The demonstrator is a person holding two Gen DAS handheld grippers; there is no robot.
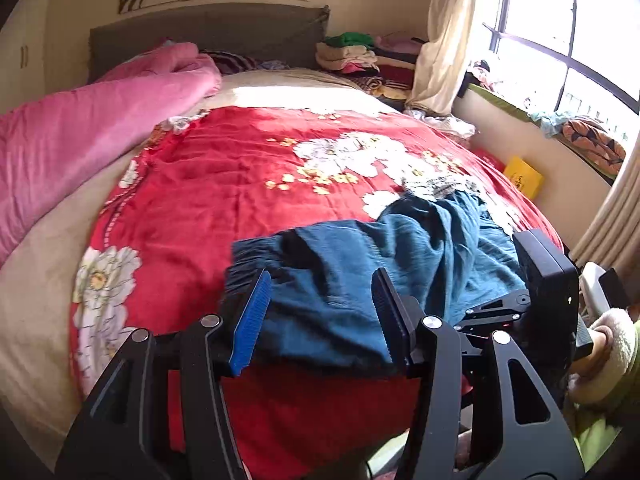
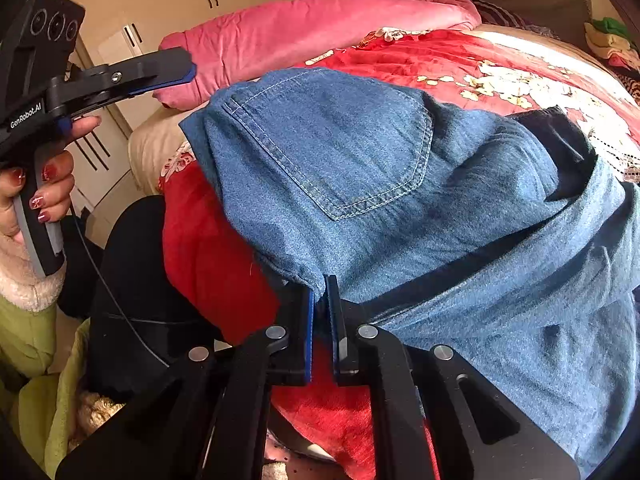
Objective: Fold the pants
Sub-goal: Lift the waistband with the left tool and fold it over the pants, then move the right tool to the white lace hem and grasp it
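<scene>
Your right gripper (image 2: 320, 320) pinches a fold of the blue pants (image 2: 400, 184), which lie bunched at the near edge of the red floral bedspread (image 1: 224, 168). Your left gripper (image 1: 320, 312) is spread wide above their dark waistband, holding nothing.

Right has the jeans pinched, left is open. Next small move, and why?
Probably bring the left gripper down and close it on the near edge of the jeans. Its fingers are spread open just above the denim, holding nothing, while the right gripper already pinches a bunched edge. The jeans lie rumpled on the red quilt; a second grip lets them be spread.
</scene>
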